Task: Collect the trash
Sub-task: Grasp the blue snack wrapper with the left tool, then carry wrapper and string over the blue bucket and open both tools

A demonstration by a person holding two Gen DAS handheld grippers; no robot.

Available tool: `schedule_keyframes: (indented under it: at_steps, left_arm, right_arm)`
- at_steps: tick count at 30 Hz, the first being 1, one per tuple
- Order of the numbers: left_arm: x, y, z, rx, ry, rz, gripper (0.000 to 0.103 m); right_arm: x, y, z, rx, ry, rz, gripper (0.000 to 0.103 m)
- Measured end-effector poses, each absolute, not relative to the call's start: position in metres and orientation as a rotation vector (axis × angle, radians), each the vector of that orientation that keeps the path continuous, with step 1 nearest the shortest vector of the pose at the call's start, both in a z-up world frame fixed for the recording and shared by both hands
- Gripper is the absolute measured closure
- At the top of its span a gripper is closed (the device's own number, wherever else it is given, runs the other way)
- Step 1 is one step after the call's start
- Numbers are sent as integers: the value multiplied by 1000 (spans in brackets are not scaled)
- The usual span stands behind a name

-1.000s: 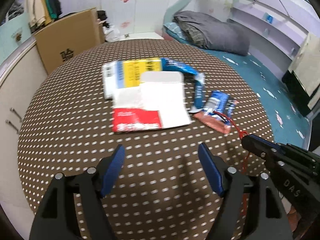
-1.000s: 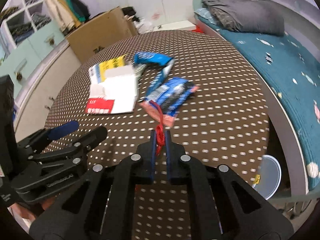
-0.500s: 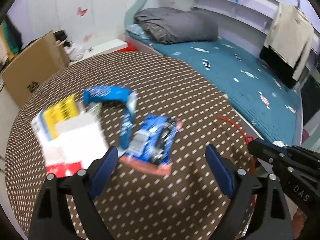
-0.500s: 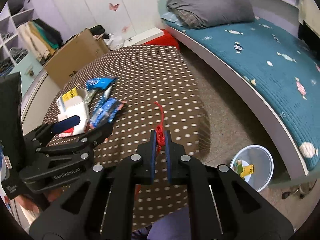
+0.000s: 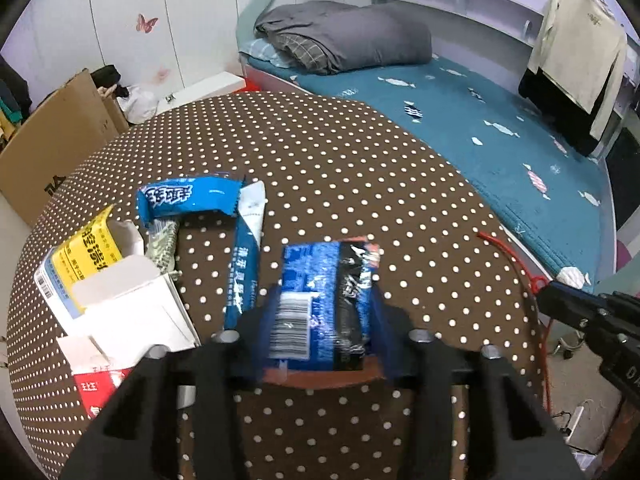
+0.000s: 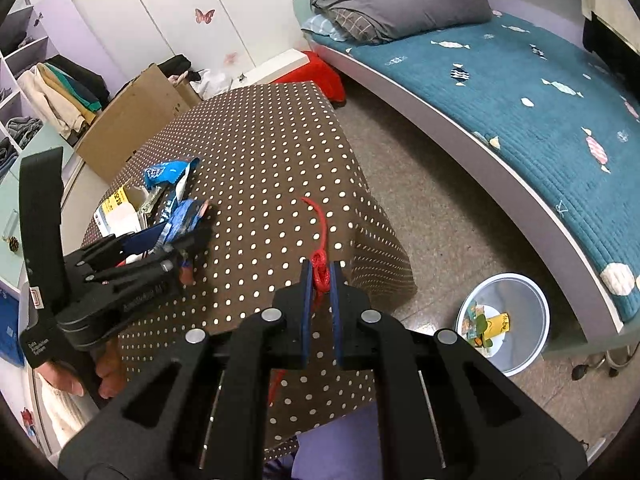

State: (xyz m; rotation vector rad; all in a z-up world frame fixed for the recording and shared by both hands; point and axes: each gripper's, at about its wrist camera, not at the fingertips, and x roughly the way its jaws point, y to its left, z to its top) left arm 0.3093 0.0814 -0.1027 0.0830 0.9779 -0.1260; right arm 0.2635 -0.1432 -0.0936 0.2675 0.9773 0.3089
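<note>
The left gripper (image 5: 326, 322) has just been closing its jaws, which now pinch a blue snack wrapper (image 5: 320, 300) near the front edge of the dotted brown surface (image 5: 340, 168). The right gripper (image 6: 319, 280) has its jaws pressed together on a red string (image 6: 319, 236) by the surface's right edge. More wrappers and a flattened carton (image 5: 92, 280) lie toward the left edge. A trash bin (image 6: 502, 320) stands on the floor beside the bed (image 6: 520, 92).

The wrappers (image 5: 240, 240) and boxes (image 5: 116, 292) lie on the desk (image 5: 360, 184). The bed (image 6: 520, 92) is behind it. A bin (image 6: 505, 322) stands on the floor (image 6: 424, 216).
</note>
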Motion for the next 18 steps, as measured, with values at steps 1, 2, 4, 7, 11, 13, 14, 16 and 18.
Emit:
schedule_keyframes:
  at_steps: [1, 2, 4, 7, 11, 13, 14, 16, 18]
  left_arm:
    - [308, 82, -102, 73, 980, -127, 65]
    - [306, 83, -102, 68, 980, -129, 66]
    - [300, 83, -102, 60, 983, -136, 66]
    - [288, 79, -101, 54, 985, -150, 66]
    - [280, 65, -100, 57, 981, -169, 66]
    - [275, 58, -98, 59, 975, -180, 66]
    - [272, 54, -98, 60, 972, -188, 66]
    - [267, 45, -96, 64, 966, -205, 66]
    - [262, 36, -94, 70, 959, -220, 66]
  right_arm:
    - [263, -142, -93, 267, 978, 312, 94]
    - [261, -142, -93, 266, 976, 314, 94]
    - [259, -143, -92, 263, 972, 316, 94]
    - [255, -146, -91, 267, 970, 307, 94]
    - [247, -153, -88, 274, 961, 291, 94]
    - [242, -159, -87, 278, 956, 281, 94]
    - [240, -162, -87, 281, 955, 276, 94]
    - [236, -167, -86, 286, 952, 266, 94]
    - [233, -173, -86, 292, 949, 254, 94]
